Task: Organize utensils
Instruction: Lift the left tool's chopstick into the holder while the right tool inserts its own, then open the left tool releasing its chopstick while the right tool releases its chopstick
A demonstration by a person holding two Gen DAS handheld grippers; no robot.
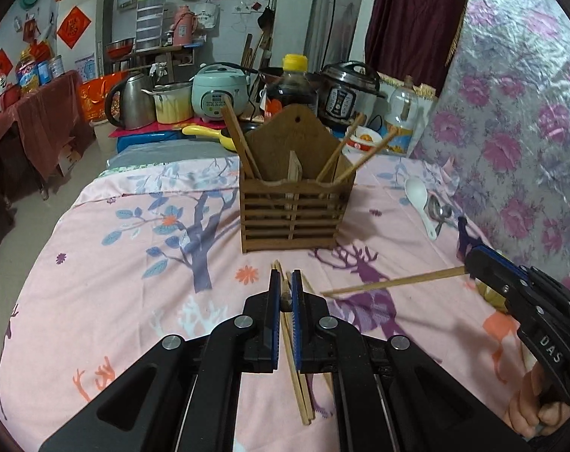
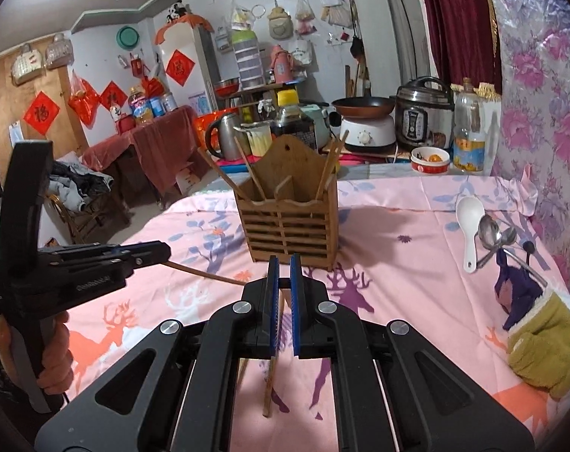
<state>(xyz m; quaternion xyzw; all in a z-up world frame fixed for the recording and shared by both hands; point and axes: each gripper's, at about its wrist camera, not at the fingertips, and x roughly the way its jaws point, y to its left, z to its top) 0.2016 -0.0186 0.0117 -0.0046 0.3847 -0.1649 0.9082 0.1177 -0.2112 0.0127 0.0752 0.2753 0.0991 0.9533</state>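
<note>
Nearest the lens, your left gripper (image 1: 285,282) had its jaws closed to a narrow slit on a small bundle of chopsticks (image 1: 296,376), and your right gripper (image 2: 284,267) was likewise clamped on a single chopstick (image 2: 271,376), both loads raised above the pink tablecloth (image 1: 134,263). These sticks appeared light, stiff and smooth, so you were well advised to grip mid-length, since an end grip would likely let them pivot or slip. Beyond stood the slatted wooden holder (image 1: 290,211), already carrying chopsticks in both compartments, with a white spoon (image 2: 469,218) and metal spoons (image 2: 490,233) lying well to its right.
</note>
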